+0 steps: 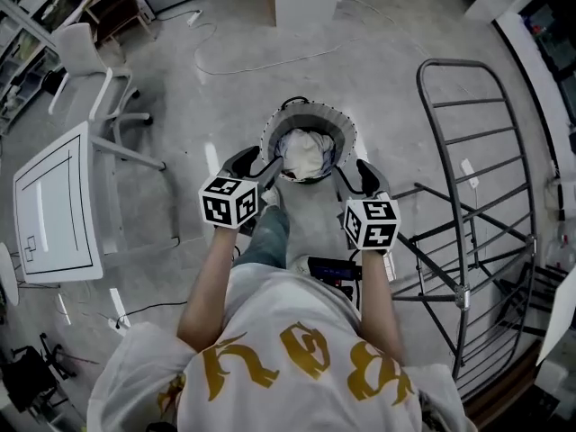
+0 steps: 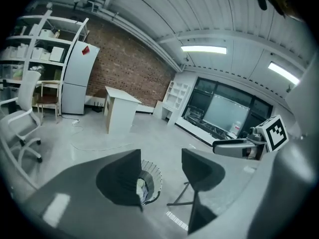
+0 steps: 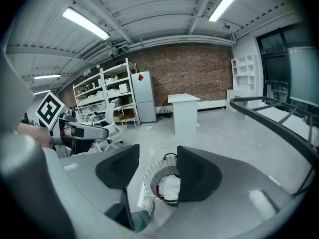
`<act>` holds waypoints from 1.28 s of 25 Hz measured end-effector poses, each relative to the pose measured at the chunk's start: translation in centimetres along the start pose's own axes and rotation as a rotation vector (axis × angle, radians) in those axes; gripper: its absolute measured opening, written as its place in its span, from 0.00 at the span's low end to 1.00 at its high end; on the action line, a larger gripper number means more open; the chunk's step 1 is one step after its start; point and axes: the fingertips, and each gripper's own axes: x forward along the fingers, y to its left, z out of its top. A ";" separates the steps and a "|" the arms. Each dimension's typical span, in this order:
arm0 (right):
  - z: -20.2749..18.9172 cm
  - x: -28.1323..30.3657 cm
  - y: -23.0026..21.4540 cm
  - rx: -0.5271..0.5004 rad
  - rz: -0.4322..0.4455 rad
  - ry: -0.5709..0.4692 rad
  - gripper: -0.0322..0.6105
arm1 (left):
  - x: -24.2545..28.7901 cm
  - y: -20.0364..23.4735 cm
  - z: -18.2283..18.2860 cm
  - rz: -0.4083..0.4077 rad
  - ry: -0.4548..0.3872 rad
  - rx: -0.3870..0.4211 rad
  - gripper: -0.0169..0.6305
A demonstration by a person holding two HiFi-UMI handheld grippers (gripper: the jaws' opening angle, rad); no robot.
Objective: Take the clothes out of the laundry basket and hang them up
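From the head, looking down: round grey laundry basket (image 1: pixel 306 118) on the floor, just ahead of the person, with crumpled white clothes (image 1: pixel 304 154) inside. Left gripper (image 1: pixel 261 171) and right gripper (image 1: pixel 355 176) up over its near rim. Dark metal drying rack (image 1: pixel 463 295) to the right, bare.

Along the left gripper: jaws wide apart, empty, basket half hidden behind one jaw.

Along the right gripper: jaws spread too, nothing held, clothes lower down between them.

Nothing out yet; all the hanging left. Hard to tell how many clothes.

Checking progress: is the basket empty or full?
Not empty: white clothes lie bundled inside the basket, seen from head and right gripper views.
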 end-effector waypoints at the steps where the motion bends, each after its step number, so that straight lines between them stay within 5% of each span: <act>1: 0.1 1.5 -0.6 0.002 -0.007 0.013 0.44 | 1.5 1.3 0.1 0.003 0.020 -0.006 0.42; 4: 0.2 6.1 -2.2 0.012 -0.032 0.072 0.47 | 6.1 5.0 -0.2 0.012 0.119 -0.026 0.35; 14: -1.0 18.4 -4.5 0.050 -0.080 0.281 0.50 | 16.7 13.0 -1.9 -0.071 0.345 -0.024 0.35; 26: -4.9 23.8 -7.9 0.007 -0.075 0.426 0.52 | 23.0 14.8 -7.4 -0.108 0.520 -0.029 0.37; 32: -7.1 26.3 -9.3 -0.014 0.014 0.471 0.54 | 25.3 14.5 -9.7 -0.030 0.520 -0.038 0.37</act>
